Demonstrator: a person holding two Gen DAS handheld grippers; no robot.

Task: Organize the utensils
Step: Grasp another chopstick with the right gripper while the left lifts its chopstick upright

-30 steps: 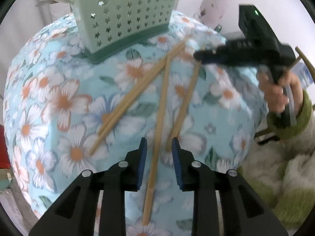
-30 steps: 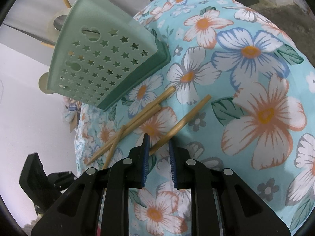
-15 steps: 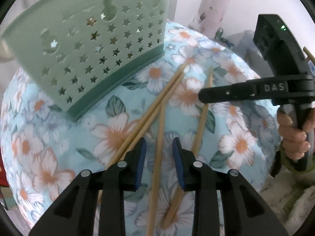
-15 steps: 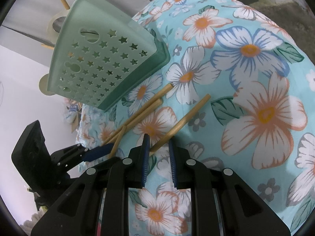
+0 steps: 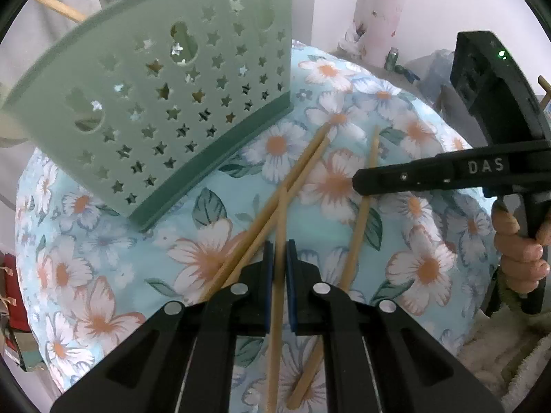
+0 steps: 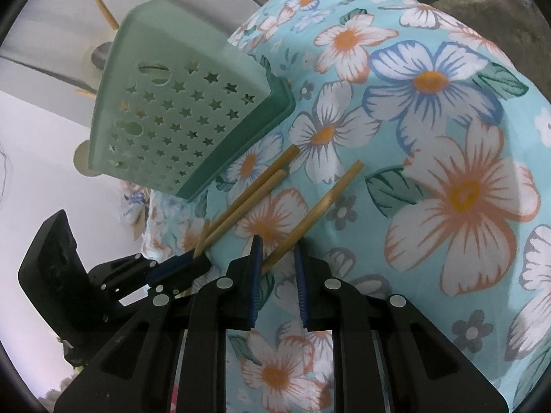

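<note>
Several wooden chopsticks lie on a floral cloth. My left gripper (image 5: 278, 251) is shut on one chopstick (image 5: 280, 220) that runs between its blue pads. A crossed pair (image 5: 303, 161) lies ahead of it, and a single chopstick (image 5: 361, 213) lies to the right. My right gripper (image 6: 277, 258) is open, with that single chopstick (image 6: 320, 206) between its pads; it shows from the side in the left wrist view (image 5: 430, 172). A green star-holed utensil holder (image 5: 165, 103) stands behind; it also shows in the right wrist view (image 6: 179, 110).
The blue floral cloth (image 5: 103, 241) covers a rounded table that falls away at the edges. A pale patterned roll (image 5: 382, 10) stands at the back right. A wooden stick (image 6: 103, 7) pokes out of the holder's top.
My left gripper moved forward along the chopstick and closed on it. My right gripper stayed open around the single chopstick, hardly moving.
</note>
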